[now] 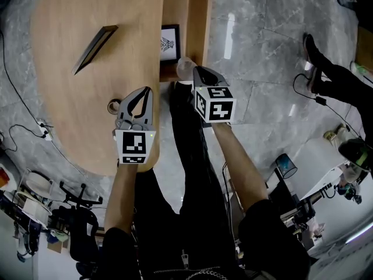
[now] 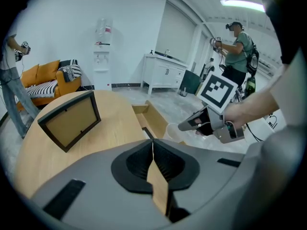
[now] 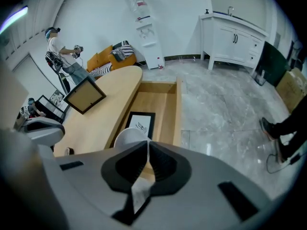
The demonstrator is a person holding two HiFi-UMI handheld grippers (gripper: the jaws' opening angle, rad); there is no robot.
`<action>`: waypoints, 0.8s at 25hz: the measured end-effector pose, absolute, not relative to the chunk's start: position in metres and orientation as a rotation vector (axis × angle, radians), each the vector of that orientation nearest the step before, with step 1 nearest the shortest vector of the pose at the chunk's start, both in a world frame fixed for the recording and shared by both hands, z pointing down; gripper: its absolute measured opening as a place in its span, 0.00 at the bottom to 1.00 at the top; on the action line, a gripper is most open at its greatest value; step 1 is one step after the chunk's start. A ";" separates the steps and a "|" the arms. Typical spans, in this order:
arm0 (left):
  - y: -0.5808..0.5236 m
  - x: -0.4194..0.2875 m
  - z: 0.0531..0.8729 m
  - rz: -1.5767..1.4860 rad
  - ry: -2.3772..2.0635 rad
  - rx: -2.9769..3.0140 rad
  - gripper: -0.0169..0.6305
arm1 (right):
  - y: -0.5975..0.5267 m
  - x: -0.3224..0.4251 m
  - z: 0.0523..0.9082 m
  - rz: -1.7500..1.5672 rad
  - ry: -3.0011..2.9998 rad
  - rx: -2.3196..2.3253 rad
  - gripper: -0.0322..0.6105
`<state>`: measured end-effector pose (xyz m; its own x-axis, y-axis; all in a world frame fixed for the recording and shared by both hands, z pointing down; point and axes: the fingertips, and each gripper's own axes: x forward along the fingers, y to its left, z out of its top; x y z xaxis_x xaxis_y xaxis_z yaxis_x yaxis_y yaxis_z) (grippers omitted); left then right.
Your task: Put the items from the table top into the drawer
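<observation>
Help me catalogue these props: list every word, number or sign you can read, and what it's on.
No words or numbers can be read in any view.
Marker cubes on the left tongs and right tongs: black-and-white square patterns, no letters.
Framed picture in the drawer: black drawing, any print too small.
Red label on the water dispenser: blurred.
Cup in the right tongs: no print visible.
</observation>
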<state>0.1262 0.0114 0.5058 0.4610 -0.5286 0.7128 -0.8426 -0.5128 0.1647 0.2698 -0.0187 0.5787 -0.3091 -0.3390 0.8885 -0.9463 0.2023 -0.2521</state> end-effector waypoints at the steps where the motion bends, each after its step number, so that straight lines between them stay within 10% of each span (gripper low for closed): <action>1: 0.011 0.127 0.507 0.825 -1.138 2.209 0.05 | -0.018 0.273 0.582 1.101 -1.766 1.207 0.09; 20: 0.021 0.123 0.519 0.829 -1.117 2.176 0.05 | -0.008 0.284 0.630 1.150 -1.611 1.207 0.09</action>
<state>0.1235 0.0210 0.5188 0.4638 -0.5028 0.7294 -0.8436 -0.5021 0.1903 0.2840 -0.0075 0.6303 -0.2245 -0.2438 0.9435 -0.9715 0.1315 -0.1972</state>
